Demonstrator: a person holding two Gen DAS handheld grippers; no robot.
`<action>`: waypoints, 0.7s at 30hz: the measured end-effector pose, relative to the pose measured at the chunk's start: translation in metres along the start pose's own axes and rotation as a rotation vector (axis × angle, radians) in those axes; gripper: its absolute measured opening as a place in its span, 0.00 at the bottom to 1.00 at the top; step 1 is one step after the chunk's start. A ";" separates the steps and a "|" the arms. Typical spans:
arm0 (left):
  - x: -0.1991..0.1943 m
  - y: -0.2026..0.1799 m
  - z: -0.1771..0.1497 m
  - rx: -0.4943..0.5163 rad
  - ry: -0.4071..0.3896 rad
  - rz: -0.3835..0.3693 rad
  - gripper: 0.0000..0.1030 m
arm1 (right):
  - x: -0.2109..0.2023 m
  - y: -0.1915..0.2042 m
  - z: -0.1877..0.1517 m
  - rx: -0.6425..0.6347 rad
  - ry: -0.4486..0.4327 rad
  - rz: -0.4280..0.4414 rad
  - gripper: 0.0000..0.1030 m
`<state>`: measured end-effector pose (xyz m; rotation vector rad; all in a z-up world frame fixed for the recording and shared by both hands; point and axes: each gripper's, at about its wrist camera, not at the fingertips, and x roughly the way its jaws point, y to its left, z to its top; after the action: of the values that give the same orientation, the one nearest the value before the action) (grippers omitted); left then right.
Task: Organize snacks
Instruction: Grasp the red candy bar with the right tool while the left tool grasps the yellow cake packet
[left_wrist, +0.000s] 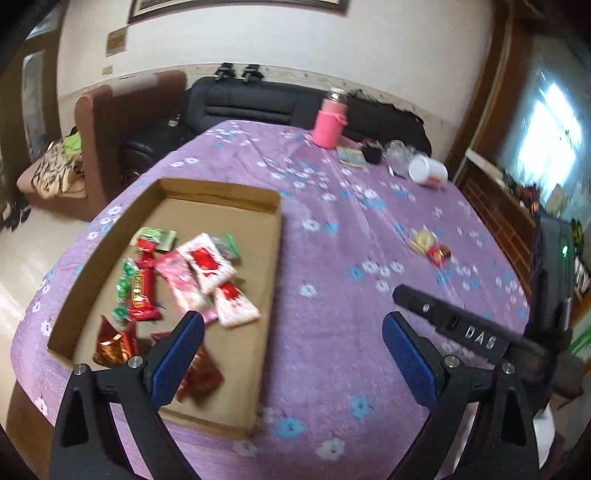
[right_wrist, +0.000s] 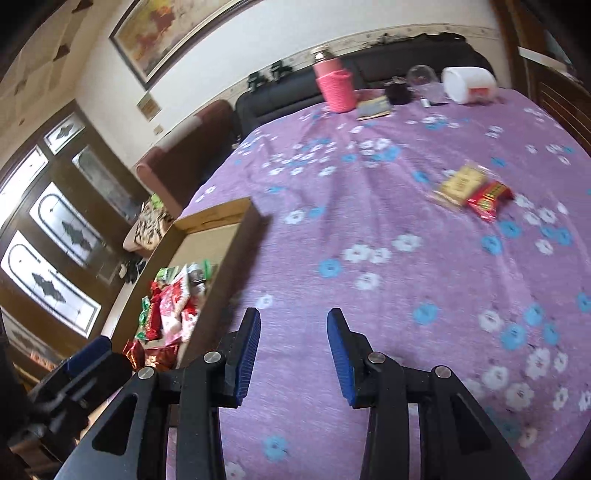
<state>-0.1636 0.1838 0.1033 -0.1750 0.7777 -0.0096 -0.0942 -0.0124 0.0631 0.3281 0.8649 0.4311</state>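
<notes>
Two snack packets (right_wrist: 472, 194) lie outside the cardboard tray (left_wrist: 273, 236); both claws (left_wrist: 291, 343) (right_wrist: 293, 354) spread, empty.

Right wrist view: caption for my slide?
Open right gripper over floral tablecloth, two snacks still loose ahead, box of snacks at left.

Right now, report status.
Left gripper open, empty, by cardboard tray. Right gripper open, empty. Two snack packets loose on tablecloth. Path clear.
</notes>
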 end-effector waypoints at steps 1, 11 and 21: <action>0.001 -0.006 -0.002 0.016 0.004 0.014 0.94 | -0.004 -0.005 -0.001 0.010 -0.006 -0.004 0.40; 0.010 -0.037 -0.014 0.098 0.045 0.050 0.94 | -0.027 -0.042 -0.006 0.072 -0.040 -0.032 0.40; 0.019 -0.050 -0.017 0.138 0.079 0.038 0.94 | -0.032 -0.058 -0.007 0.096 -0.044 -0.045 0.40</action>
<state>-0.1588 0.1309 0.0860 -0.0289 0.8564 -0.0344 -0.1041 -0.0777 0.0538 0.4044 0.8495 0.3400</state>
